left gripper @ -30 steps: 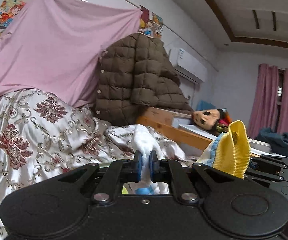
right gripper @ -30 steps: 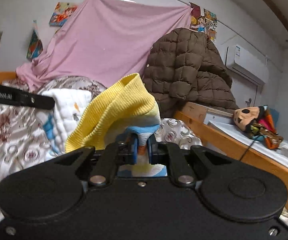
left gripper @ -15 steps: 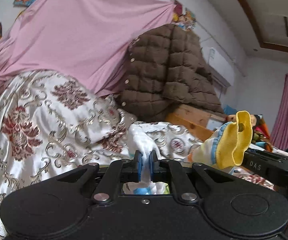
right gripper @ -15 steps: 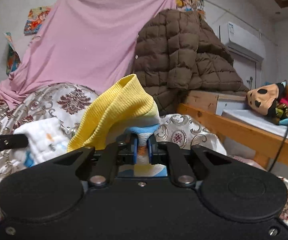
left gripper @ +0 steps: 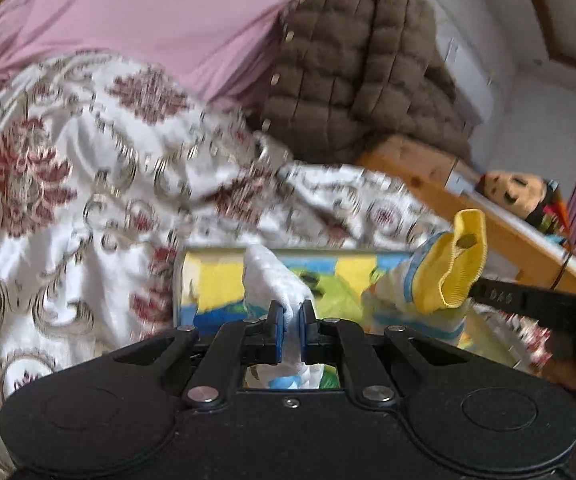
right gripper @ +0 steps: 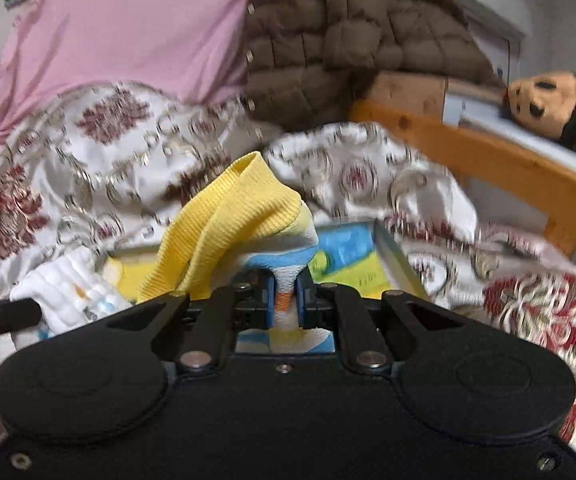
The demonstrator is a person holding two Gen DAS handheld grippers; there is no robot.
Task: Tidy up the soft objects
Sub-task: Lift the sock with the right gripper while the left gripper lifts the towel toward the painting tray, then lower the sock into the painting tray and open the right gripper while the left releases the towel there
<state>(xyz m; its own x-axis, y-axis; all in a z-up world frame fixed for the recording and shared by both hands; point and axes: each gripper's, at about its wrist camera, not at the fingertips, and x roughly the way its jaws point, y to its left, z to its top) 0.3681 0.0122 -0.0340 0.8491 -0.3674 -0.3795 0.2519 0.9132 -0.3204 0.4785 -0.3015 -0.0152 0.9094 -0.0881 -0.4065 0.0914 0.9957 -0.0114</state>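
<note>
Evidently the piece being sorted is a small white garment with a yellow ribbed cuff (right gripper: 224,232) and blue banding, stretched between the two claws above a colourful box (left gripper: 216,284) that sits on the bed. That box, printed in yellow, blue and green, serves as the landmark. Directly over its near edge, the left claw (left gripper: 291,326) is pressed together on a white bunched end of the garment (left gripper: 272,276), while the right claw (right gripper: 286,300) pinches the other end just below the cuff, over the right-hand part of the box. Seen from the right wrist view, the white quilted end (right gripper: 72,284) hangs to the left of the box opening. Behind the box lies a white quilt with red floral patterns (left gripper: 68,168), and farther back a pink sheet (left gripper: 148,20) and a brown padded jacket (left gripper: 351,72) hang against the wall; to the right of the box runs a wooden bed rail (right gripper: 487,160) with a plush doll (right gripper: 543,100) beyond it. By my reading, the garment is lifted and carried near the box but not yet laid in; lowering, releasing and any remaining soft items are still to do. Motion blur hides what the box already holds.
</note>
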